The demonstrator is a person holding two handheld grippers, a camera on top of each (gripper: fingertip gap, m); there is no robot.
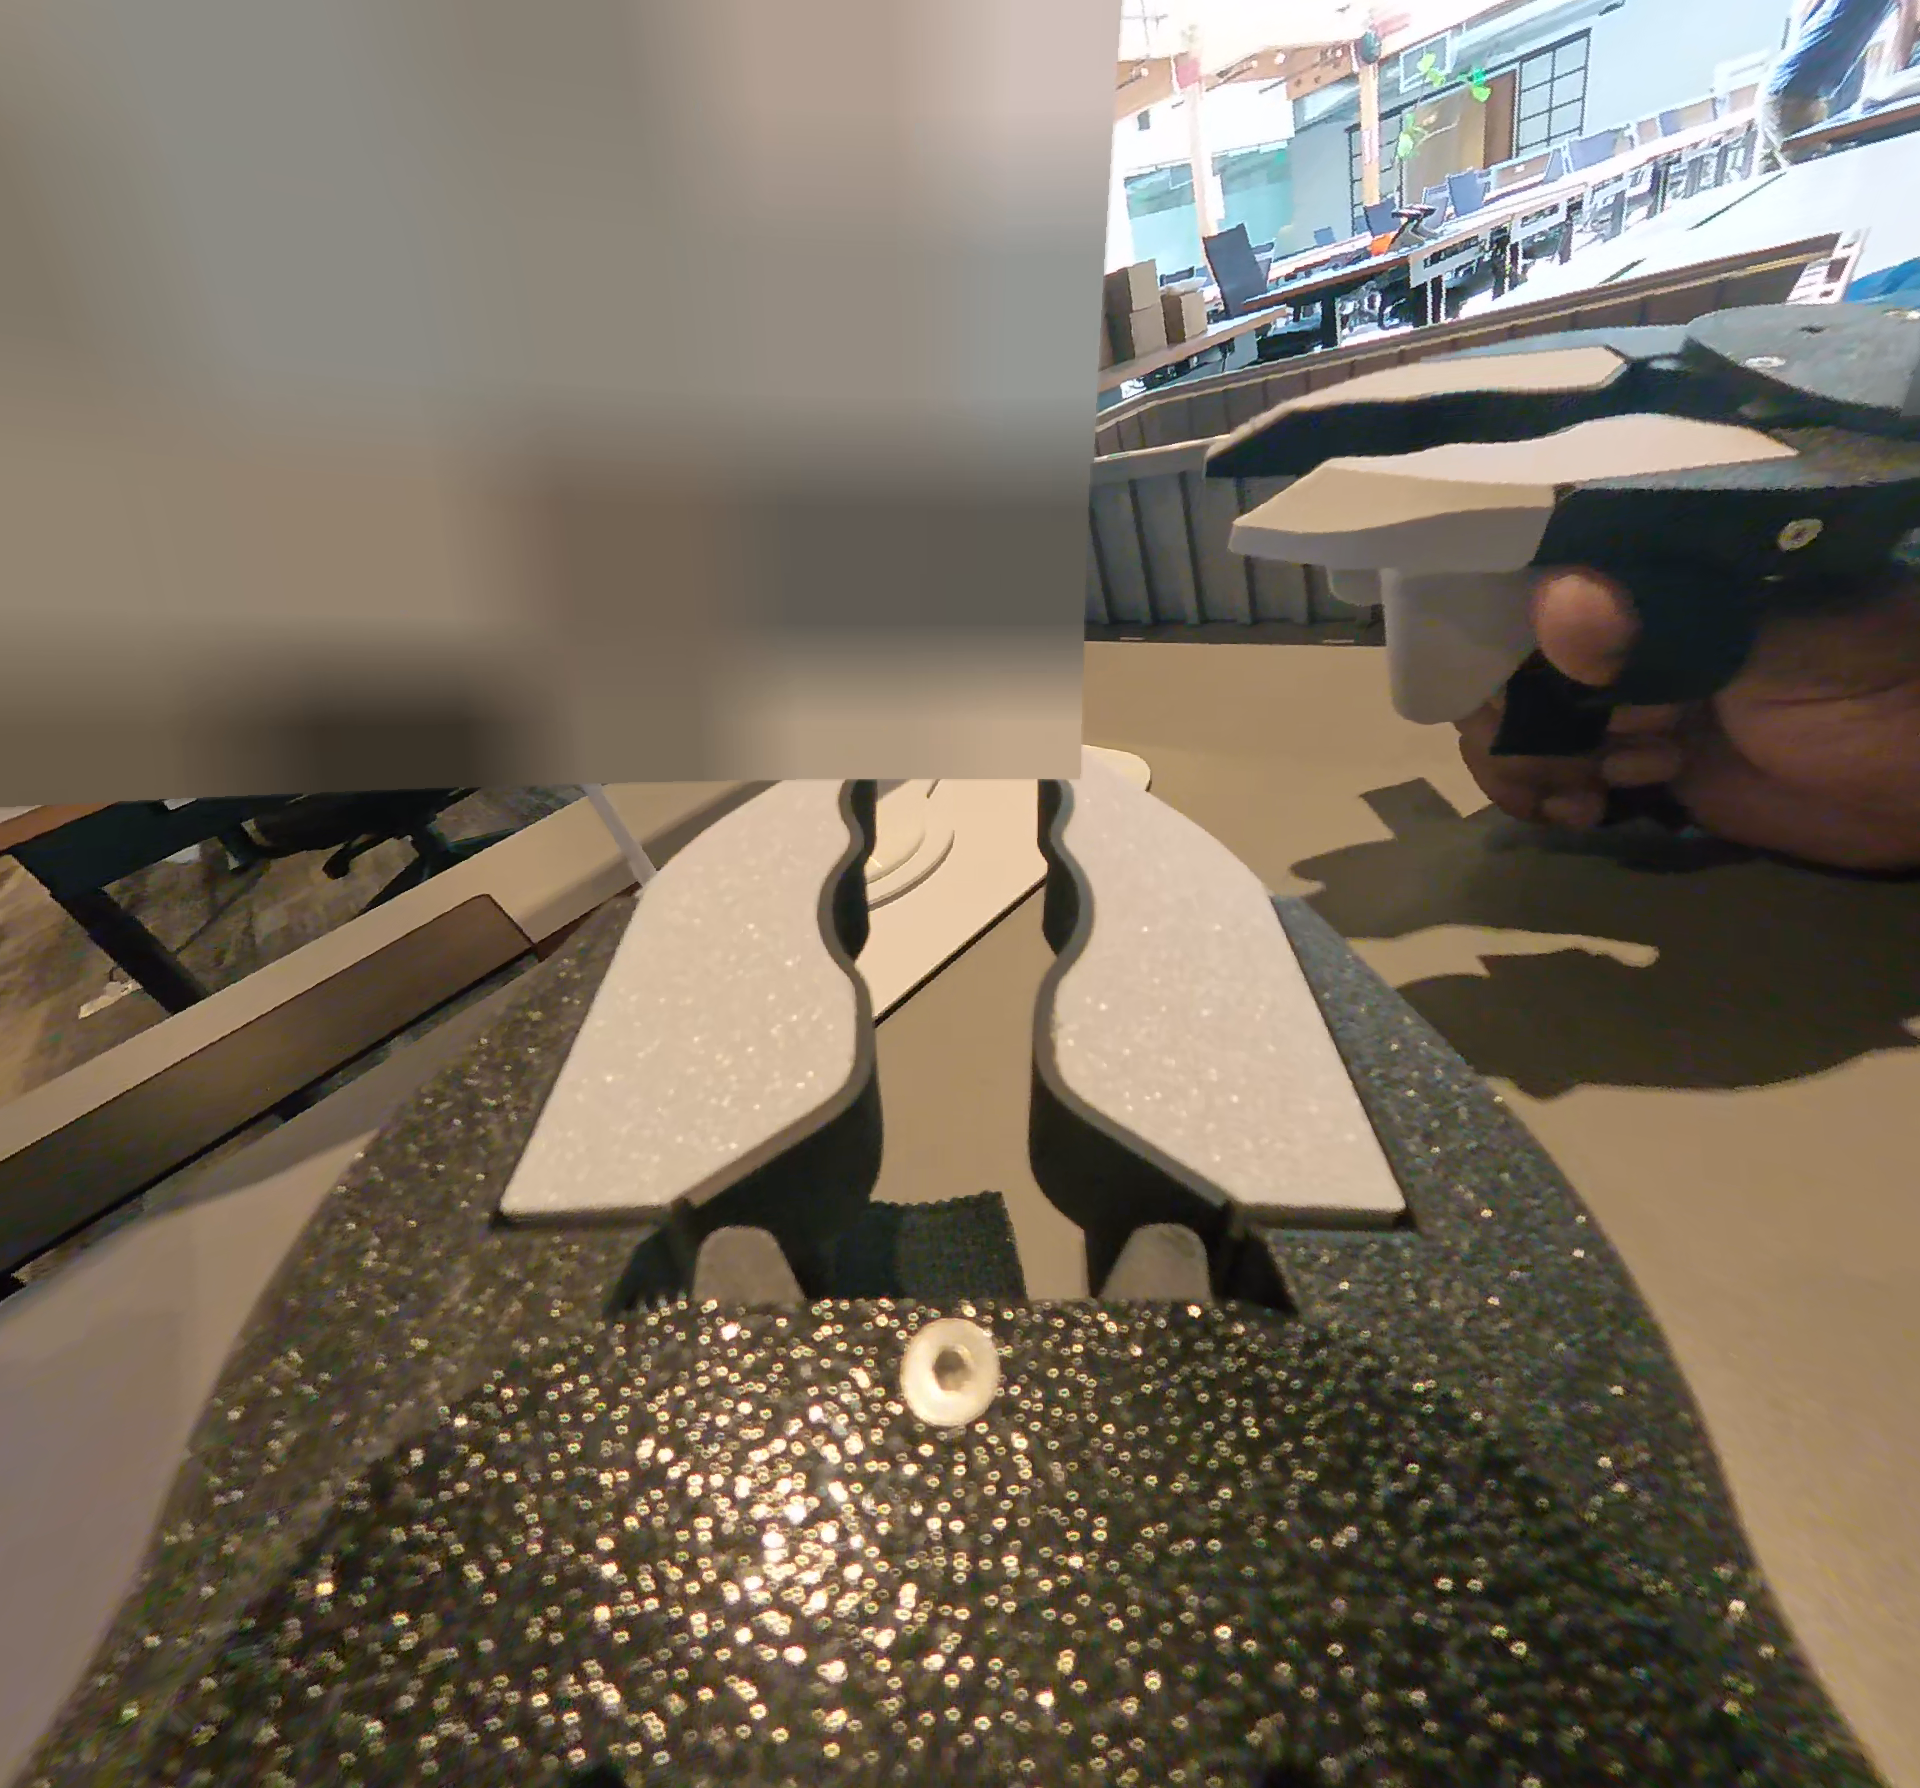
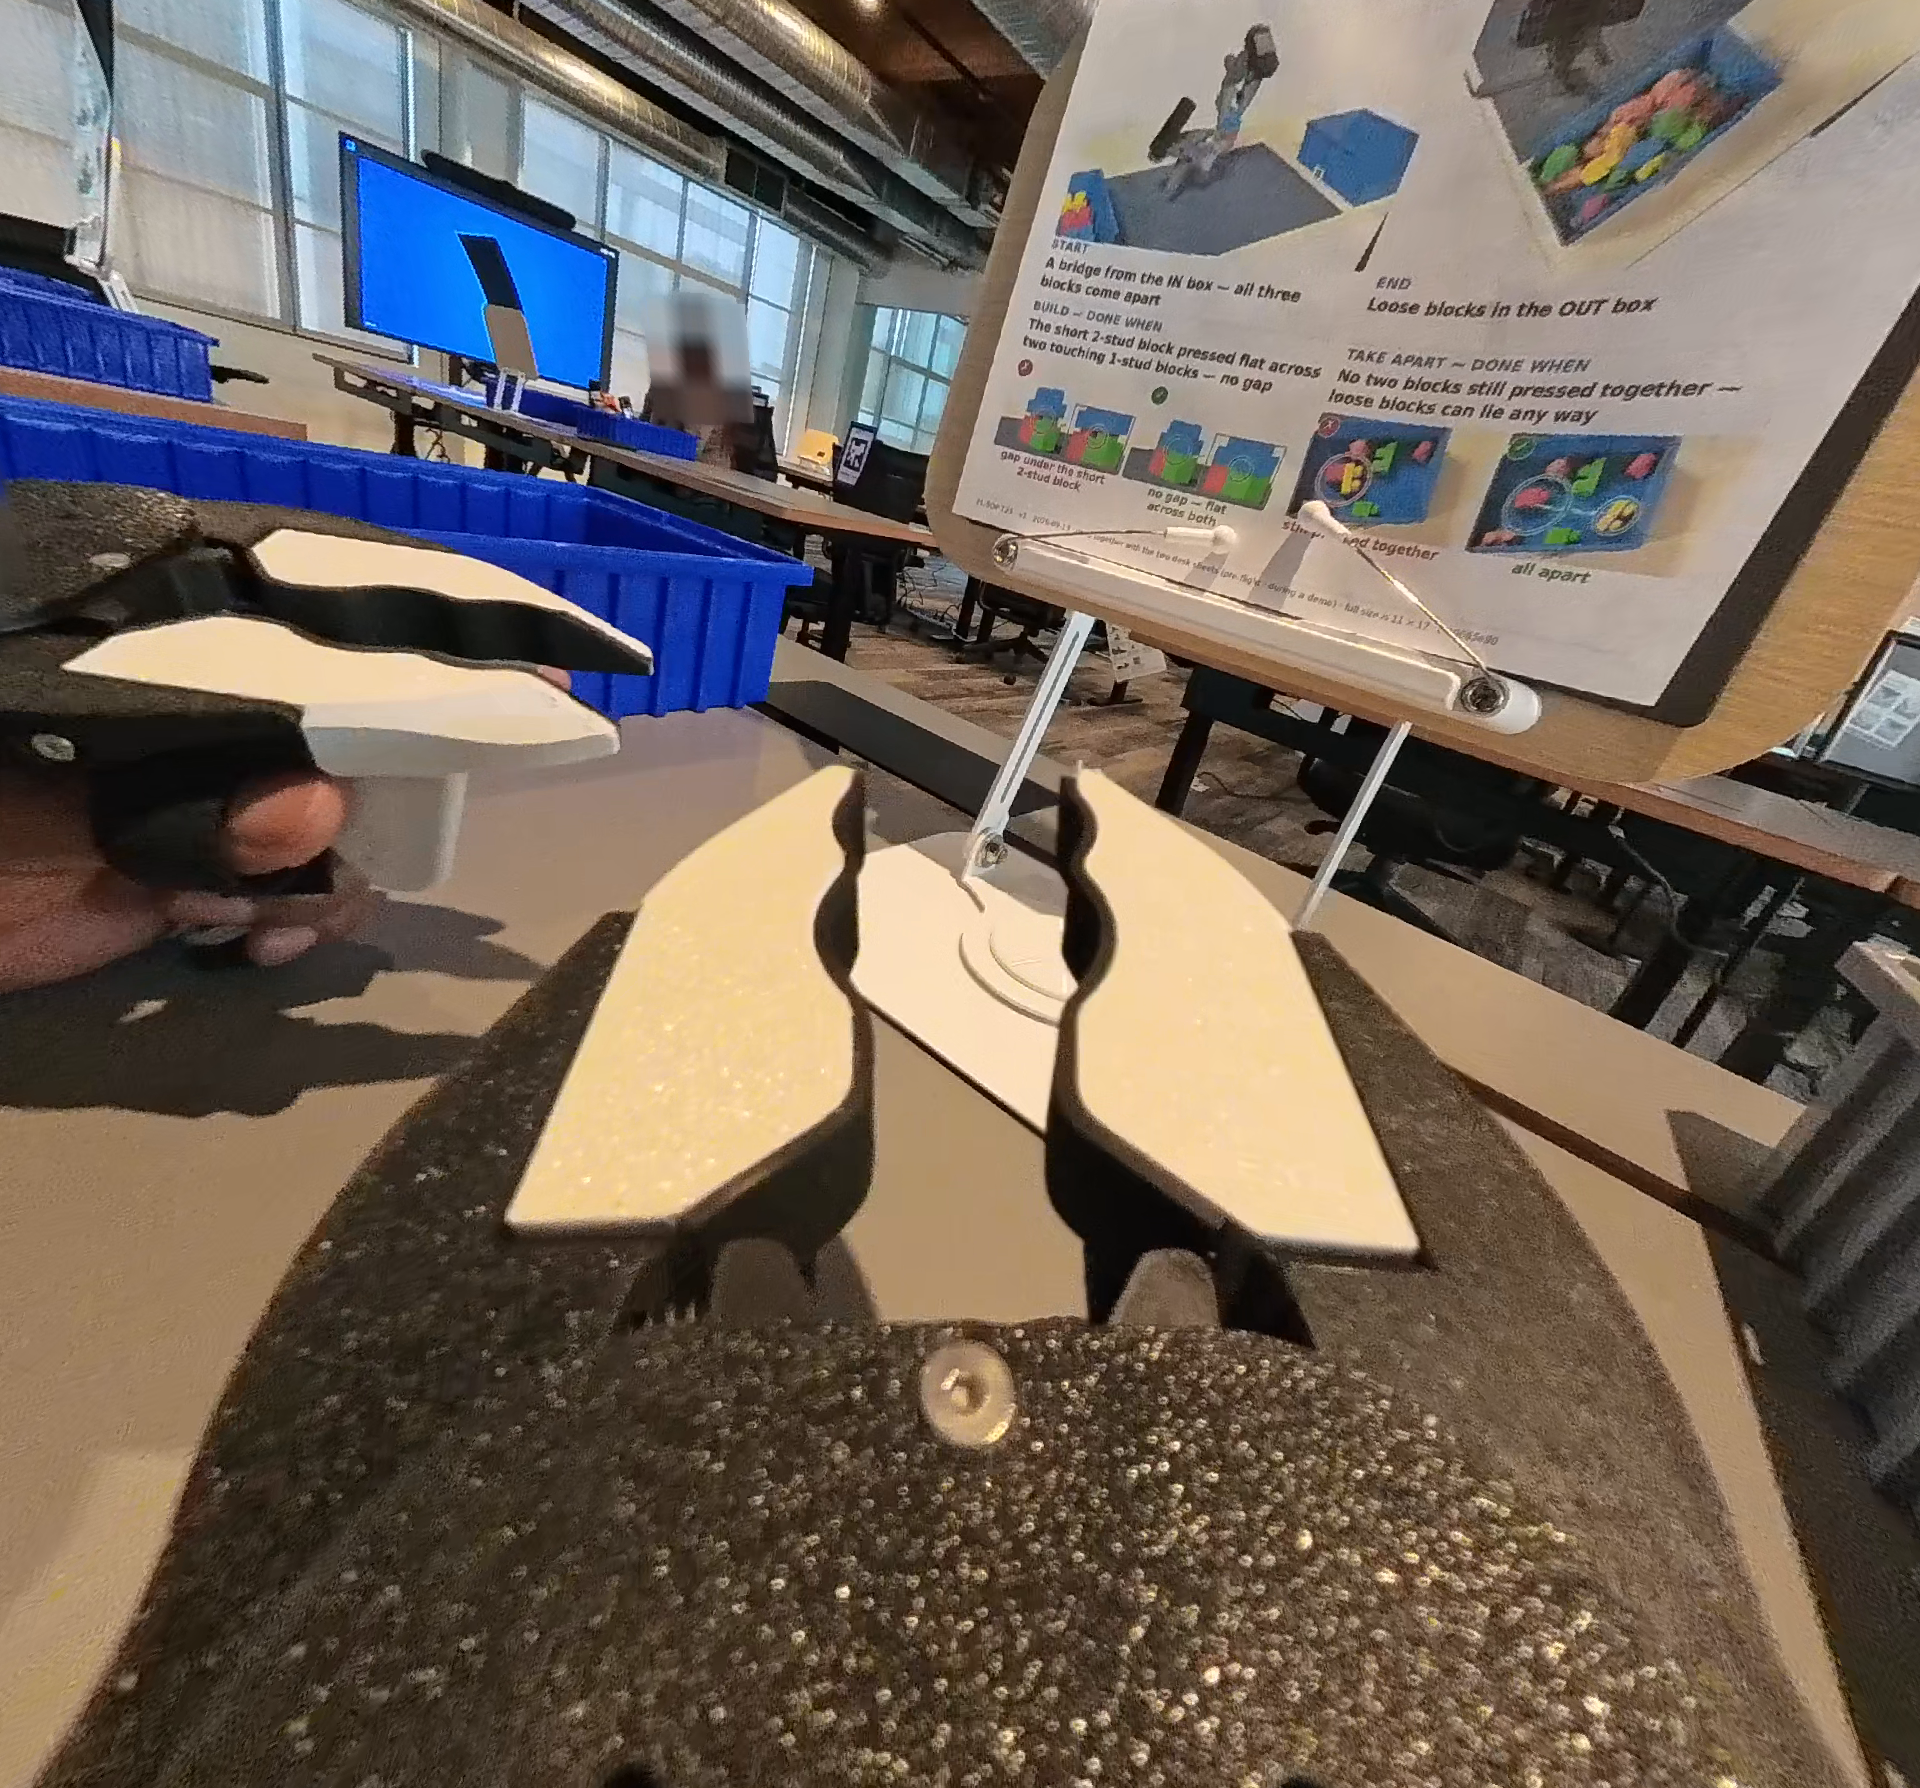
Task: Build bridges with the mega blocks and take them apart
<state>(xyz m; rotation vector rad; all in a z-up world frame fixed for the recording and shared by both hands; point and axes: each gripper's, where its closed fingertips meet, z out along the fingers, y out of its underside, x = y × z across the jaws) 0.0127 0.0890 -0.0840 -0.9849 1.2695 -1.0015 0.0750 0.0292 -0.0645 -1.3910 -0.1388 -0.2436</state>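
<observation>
No mega blocks show in either view. My left gripper (image 1: 951,803) is open and empty, low over the grey table (image 1: 1558,1219); its fingertips run up to the edge of a blurred patch. It also shows at the left of the right wrist view (image 2: 632,699), held by a hand. My right gripper (image 2: 964,788) is open and empty, pointing at the white base plate (image 2: 935,1000) of a stand. It also shows at the right of the left wrist view (image 1: 1226,502), held by a hand (image 1: 1766,762). The two grippers are side by side and apart.
A board with an instruction sheet (image 2: 1455,284) stands on thin white legs just ahead of the right gripper. A long blue bin (image 2: 644,585) lies at the table's far left. A grey ribbed wall (image 1: 1164,533) shows behind the right gripper. Office desks and a screen are beyond.
</observation>
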